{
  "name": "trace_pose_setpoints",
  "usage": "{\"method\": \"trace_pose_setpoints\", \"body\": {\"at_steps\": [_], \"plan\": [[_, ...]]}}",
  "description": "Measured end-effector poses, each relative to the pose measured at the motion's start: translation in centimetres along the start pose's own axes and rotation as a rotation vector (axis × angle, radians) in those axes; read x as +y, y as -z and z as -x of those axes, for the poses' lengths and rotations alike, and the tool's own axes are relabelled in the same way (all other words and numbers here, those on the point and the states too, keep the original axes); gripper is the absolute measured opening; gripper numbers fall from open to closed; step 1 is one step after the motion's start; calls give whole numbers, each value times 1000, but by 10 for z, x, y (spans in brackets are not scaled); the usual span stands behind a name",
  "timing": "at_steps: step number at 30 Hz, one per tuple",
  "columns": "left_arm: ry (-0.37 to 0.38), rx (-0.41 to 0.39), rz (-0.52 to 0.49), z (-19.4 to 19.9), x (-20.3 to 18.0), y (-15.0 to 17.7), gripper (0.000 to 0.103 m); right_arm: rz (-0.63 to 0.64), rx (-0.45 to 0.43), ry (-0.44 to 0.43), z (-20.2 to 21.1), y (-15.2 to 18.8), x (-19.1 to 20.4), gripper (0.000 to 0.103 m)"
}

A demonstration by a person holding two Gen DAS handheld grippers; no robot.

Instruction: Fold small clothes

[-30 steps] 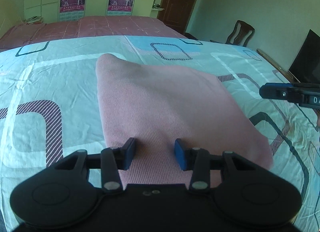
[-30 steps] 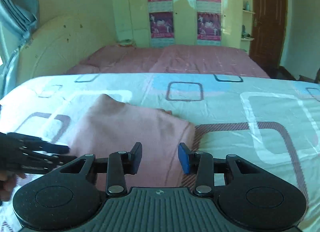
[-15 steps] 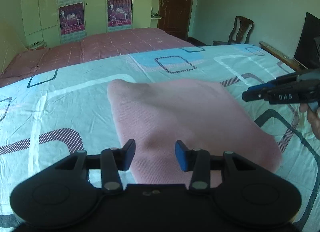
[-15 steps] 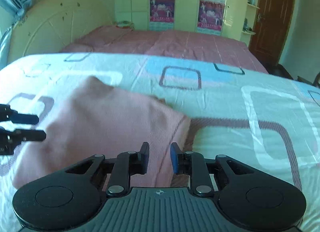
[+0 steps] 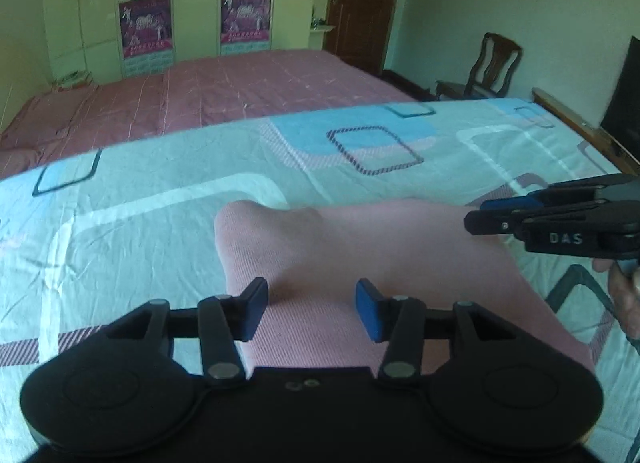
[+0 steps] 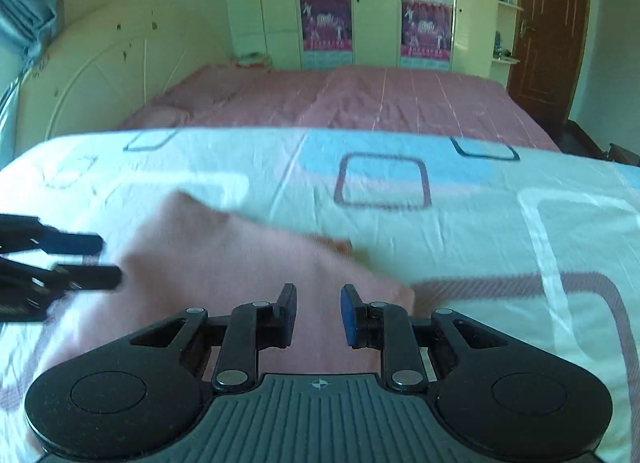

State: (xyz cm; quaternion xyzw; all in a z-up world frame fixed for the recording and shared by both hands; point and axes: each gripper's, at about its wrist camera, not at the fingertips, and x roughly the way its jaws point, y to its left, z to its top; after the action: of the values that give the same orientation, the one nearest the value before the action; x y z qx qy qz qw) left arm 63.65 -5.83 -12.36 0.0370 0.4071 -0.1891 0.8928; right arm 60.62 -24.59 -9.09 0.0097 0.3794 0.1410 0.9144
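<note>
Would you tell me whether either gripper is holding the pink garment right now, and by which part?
Neither: the left gripper, jaws opening, and the right gripper both stand open over the pink garment, gripping nothing.

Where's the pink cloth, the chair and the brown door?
pink cloth (image 5: 380, 247), left wrist view, middle of the fabric
chair (image 5: 496, 59), left wrist view, its backrest
brown door (image 6: 548, 23), right wrist view, its panel

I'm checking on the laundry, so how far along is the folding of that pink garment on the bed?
Done: the pink garment lies on the patterned sheet as a compact, roughly rectangular shape, so it looks already folded over. In hand: nothing is gripped; the left gripper is opening over the garment's near edge, and the right gripper hangs over its right side, jaws apart. Left: possibly another fold or smoothing.
</note>
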Motion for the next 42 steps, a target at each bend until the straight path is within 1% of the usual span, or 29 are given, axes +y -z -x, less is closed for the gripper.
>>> {"method": "trace_pose_setpoints", "body": {"at_steps": [1,2,3,4,6,8,10,11,12,14,16,18,20,21,23,24,26,27,29,32,33,34,35,36,37,38,41,42], "plan": [[-2,45,8,-16,5,2,50,22,52,25,-16,-1,0,23],[-21,62,-14,-25,4,4,52,49,164,90,-39,4,0,33],[-35,58,-37,-27,2,5,52,50,157,112,-45,8,-3,40],[-44,67,-29,-27,0,3,52,31,164,113,-45,7,-6,42],[-64,70,-44,-21,-6,2,52,24,171,126,-39,3,-4,42],[-89,48,-59,-12,-10,5,52,27,133,128,-25,6,-2,42],[-101,24,-68,6,-15,8,52,24,83,94,-6,12,0,42],[-114,9,-70,15,-18,10,53,22,61,61,4,15,2,43],[-126,-4,-69,23,-21,14,57,29,45,29,12,19,6,43],[-157,20,-66,30,-25,22,58,55,35,-3,24,28,15,43],[-174,25,-52,33,-28,31,59,60,40,-21,30,38,23,43],[-180,24,-28,35,-28,37,60,62,27,-30,35,43,29,43],[-183,21,-19,38,-29,41,60,62,43,-57,36,50,34,43],[-192,20,-28,39,-31,42,60,85,71,-59,35,57,38,42],[-208,26,-41,40,-35,45,60,166,165,-23,21,72,45,42],[-214,31,-45,39,-37,46,60,183,152,-15,20,77,45,42],[-233,27,-50,44,-44,47,60,152,153,-6,24,76,42,42],[-221,15,-49,50,-46,48,60,143,140,4,30,75,41,42],[-188,-2,-24,65,-46,54,60,130,94,-19,47,76,36,42],[-116,10,47,79,-41,75,61,43,82,-40,67,84,14,43],[-98,24,69,78,-39,82,62,-6,91,-50,70,88,4,43],[-95,61,81,73,-38,91,63,-42,114,-52,68,92,-3,43],[-106,107,80,65,-39,97,63,-50,163,-28,62,98,-8,43],[-107,134,79,59,-40,105,64,-42,204,-11,55,103,-12,43],[-112,124,87,61,-41,107,64,-68,190,-21,59,105,-16,47],[-112,116,98,65,-41,106,63,-91,182,-30,63,103,-20,47],[-96,27,162,81,-31,102,64,-134,103,-83,79,98,-32,47],[-89,20,188,82,-25,100,67,-172,95,-112,79,97,-40,47]]}}
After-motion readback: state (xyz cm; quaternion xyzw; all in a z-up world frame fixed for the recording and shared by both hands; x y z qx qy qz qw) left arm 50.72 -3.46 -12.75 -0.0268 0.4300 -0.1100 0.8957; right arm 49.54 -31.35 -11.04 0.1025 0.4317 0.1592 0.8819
